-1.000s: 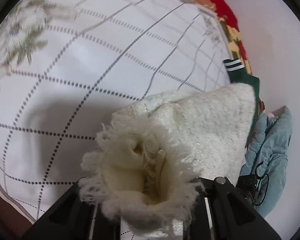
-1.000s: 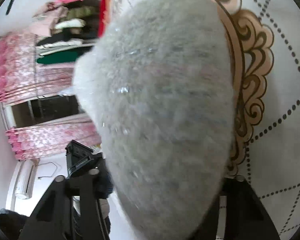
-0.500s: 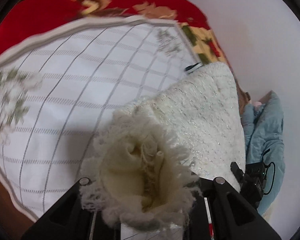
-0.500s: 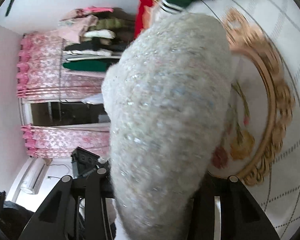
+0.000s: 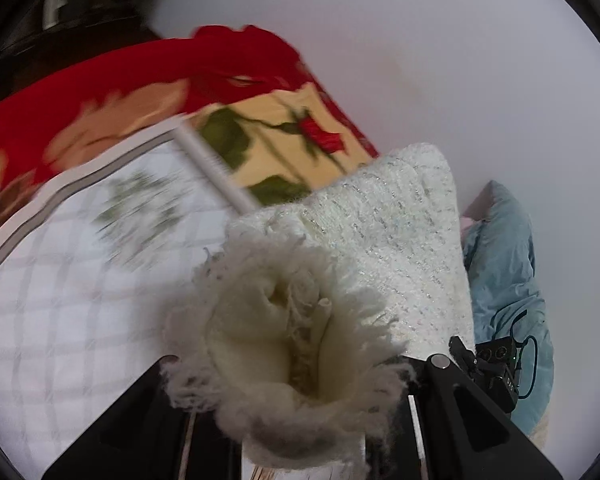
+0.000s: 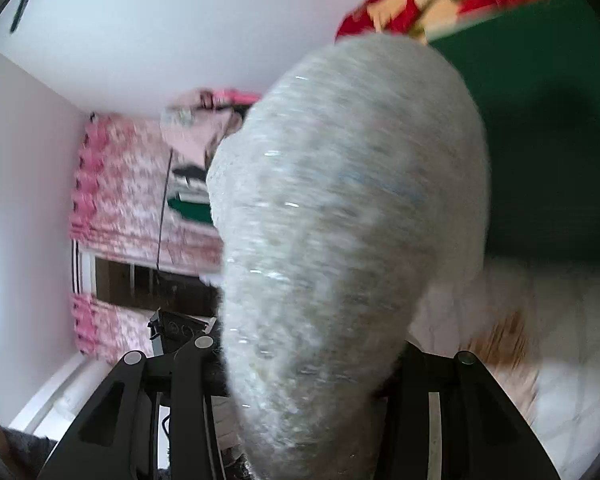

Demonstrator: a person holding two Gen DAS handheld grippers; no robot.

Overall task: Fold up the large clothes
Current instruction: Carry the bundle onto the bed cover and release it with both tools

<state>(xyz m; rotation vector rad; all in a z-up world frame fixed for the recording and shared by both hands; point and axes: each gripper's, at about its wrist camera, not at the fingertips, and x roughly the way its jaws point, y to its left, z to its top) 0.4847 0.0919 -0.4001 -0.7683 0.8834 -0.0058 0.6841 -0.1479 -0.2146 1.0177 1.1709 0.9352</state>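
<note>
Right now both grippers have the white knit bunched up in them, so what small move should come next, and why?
Probably spread the two grippers apart to pull the white knit flat. The left gripper pinches a wadded, fringed edge, and the right gripper holds a rounded bulge of it. Both views show it lifted off the checked bedspread, so it hangs free to stretch.

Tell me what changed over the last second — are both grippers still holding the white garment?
Both views swung toward the head of the bed: the red floral blanket now fills more of the left view, and a green cloth has come into the right view. The left gripper and right gripper stay shut on the white fringed garment; nothing was let go.
</note>
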